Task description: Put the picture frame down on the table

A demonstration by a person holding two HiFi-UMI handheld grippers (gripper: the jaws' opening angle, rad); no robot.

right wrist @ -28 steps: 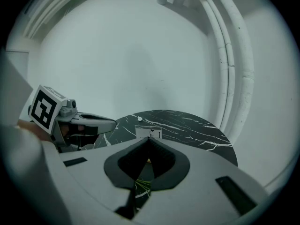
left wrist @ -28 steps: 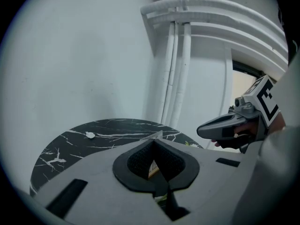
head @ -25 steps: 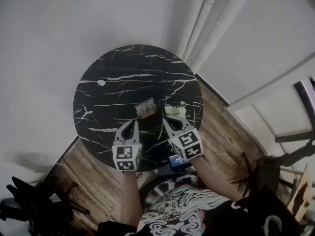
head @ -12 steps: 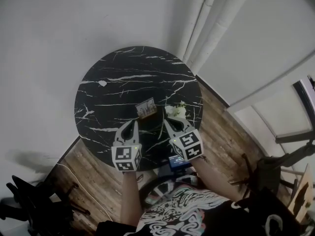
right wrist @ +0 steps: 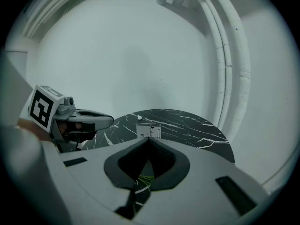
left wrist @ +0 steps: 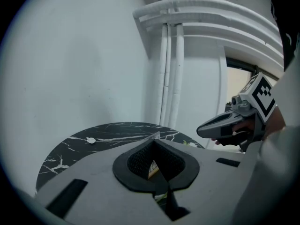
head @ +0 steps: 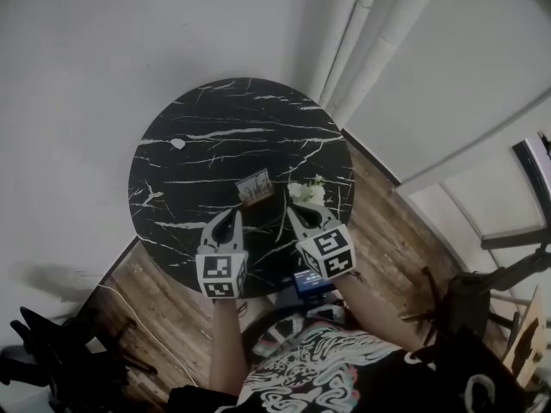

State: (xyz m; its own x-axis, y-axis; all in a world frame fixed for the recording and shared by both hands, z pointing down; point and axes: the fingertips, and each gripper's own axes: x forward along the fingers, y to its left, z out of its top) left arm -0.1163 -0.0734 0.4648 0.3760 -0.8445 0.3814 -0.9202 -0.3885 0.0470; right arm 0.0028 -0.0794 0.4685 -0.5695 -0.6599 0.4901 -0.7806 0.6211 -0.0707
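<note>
Our left tool (head: 229, 219) and right tool (head: 294, 214) are both closed on nothing, over the worktop's (head: 198, 144) near edge. The picture frame (head: 256, 188) stands free near the worktop's middle, seemingly upright. We judge this fits either a finished set-down or a frame meant to be laid flat.

White pipes (head: 392, 33) run up the wall (head: 129, 41) above a wooden floor (head: 387, 222). A white scrap (head: 176, 144) lies well apart from pale flowers (head: 306, 193).
</note>
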